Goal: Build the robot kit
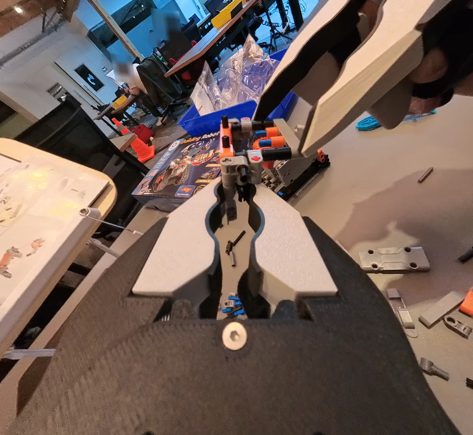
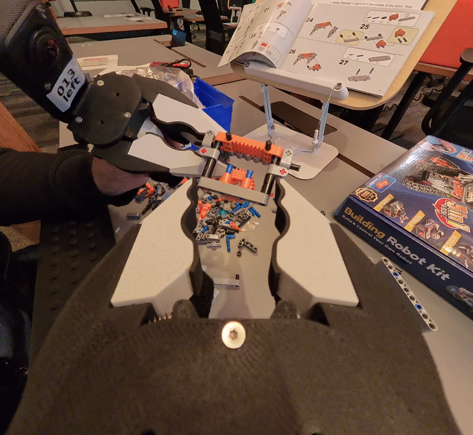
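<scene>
A small brick assembly [image 2: 248, 146] hangs above the table between both grippers: an orange toothed beam, black axles, grey corner connectors, and a grey beam [image 2: 231, 193] carrying an orange piece with blue pins. My right gripper [image 2: 235, 187] is shut on the grey beam, one finger at each end. My left gripper [image 2: 204, 152] comes in from the left and is shut on a grey corner connector. In the left wrist view my left gripper [image 1: 238, 189] clamps the grey connector [image 1: 231, 169] of the assembly [image 1: 271, 132]. The right gripper [image 1: 280, 133] reaches in from the upper right.
A pile of loose small parts [image 2: 222, 223] lies under the assembly. The kit box [image 2: 409, 218] is at the right, and an open instruction booklet [image 2: 332, 46] stands on a stand behind. A blue bin [image 1: 225, 115] holds plastic bags. A grey plate [image 1: 394, 259] and a partial model [image 1: 294, 177] lie on the table. Both grippers' tips are close together, under 4 cm apart. The partial model [image 1: 294, 177] is about 15 cm from both grippers' fingertips.
</scene>
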### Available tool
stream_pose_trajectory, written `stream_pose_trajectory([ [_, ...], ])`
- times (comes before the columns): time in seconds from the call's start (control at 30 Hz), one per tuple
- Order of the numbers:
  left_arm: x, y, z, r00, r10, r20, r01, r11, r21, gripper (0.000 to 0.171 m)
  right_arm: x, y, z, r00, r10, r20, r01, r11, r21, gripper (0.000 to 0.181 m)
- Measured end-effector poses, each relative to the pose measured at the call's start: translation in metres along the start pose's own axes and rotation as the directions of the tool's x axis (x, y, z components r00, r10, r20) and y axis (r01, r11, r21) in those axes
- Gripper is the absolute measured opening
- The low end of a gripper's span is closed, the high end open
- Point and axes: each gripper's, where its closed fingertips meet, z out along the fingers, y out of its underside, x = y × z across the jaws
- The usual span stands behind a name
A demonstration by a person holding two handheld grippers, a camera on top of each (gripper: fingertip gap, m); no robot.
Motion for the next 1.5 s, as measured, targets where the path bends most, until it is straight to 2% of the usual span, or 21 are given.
stream_pose_trajectory([
  [0.3,-0.007,0.001,-0.002,0.995,-0.094,-0.023,0.095,0.995,0.026,0.012,0.004,0.002,-0.002,0.999,-0.038,-0.036,0.038,0.999,-0.002,0.057],
  [0.5,-0.006,0.003,-0.001,0.989,-0.138,-0.048,0.139,0.99,0.024,0.012,0.008,-0.001,-0.009,0.956,-0.238,-0.174,0.235,0.971,-0.036,0.043],
  [0.63,-0.004,0.004,0.001,0.979,-0.19,-0.076,0.192,0.981,0.015,0.012,-0.011,-0.005,-0.007,0.867,-0.456,-0.2,0.448,0.89,-0.09,0.032],
  [0.73,-0.002,0.004,0.001,0.968,-0.23,-0.099,0.232,0.973,0.009,0.012,-0.017,-0.005,0.001,0.758,-0.606,-0.239,0.581,0.795,-0.173,0.028],
  [0.87,0.004,0.002,0.002,0.958,-0.256,-0.127,0.258,0.966,-0.001,0.012,-0.011,-0.007,0.008,0.605,-0.734,-0.31,0.685,0.678,-0.267,0.018],
  [1.0,0.008,0.004,0.003,0.94,-0.3,-0.162,0.3,0.954,-0.023,0.012,-0.012,-0.003,0.01,0.52,-0.799,-0.301,0.733,0.599,-0.323,0.007],
  [1.03,0.009,0.003,0.003,0.935,-0.306,-0.178,0.308,0.951,-0.021,0.011,-0.012,-0.002,0.009,0.52,-0.801,-0.295,0.733,0.596,-0.327,0.005],
  [1.13,0.013,0.003,0.003,0.925,-0.314,-0.215,0.315,0.949,-0.031,0.015,-0.01,0.0,0.006,0.595,-0.757,-0.269,0.697,0.653,-0.297,0.005],
  [1.27,0.017,-0.003,-0.001,0.927,-0.27,-0.259,0.277,0.961,-0.01,0.028,-0.01,0.005,0.002,0.78,-0.602,-0.171,0.573,0.796,-0.194,0.006],
  [1.33,0.02,-0.008,-0.005,0.913,-0.266,-0.31,0.282,0.959,0.007,0.032,-0.004,0.009,-0.002,0.844,-0.519,-0.132,0.496,0.851,-0.174,0.005],
  [1.43,0.026,-0.015,-0.011,0.901,-0.231,-0.367,0.261,0.965,0.035,0.036,-0.002,0.015,-0.005,0.9,-0.433,-0.06,0.421,0.896,-0.141,0.005],
  [1.5,0.031,-0.016,-0.012,0.91,-0.176,-0.374,0.206,0.978,0.04,0.041,-0.001,0.019,-0.007,0.906,-0.421,-0.036,0.412,0.9,-0.14,0.005],
])
